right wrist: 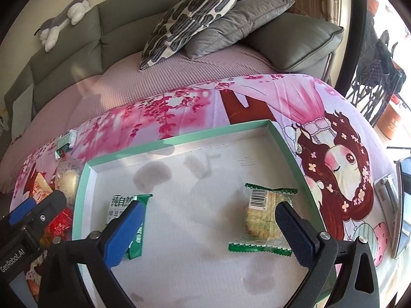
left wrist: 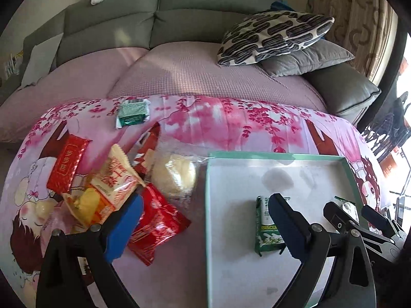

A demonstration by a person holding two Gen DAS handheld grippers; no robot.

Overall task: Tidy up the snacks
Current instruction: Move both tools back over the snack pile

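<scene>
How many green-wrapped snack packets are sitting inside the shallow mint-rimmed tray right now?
2. A green-and-white biscuit packet lies on the left side of the mint-rimmed tray; a clear green-edged biscuit packet lies to its right. Another green packet lies outside on the cloth.

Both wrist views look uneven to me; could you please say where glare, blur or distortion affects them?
Left wrist view: daylight blows out the right edge, the snack pile is slightly smeared. Right wrist view: sunlight washes over the tray floor, the fisheye bows the sofa.
</scene>
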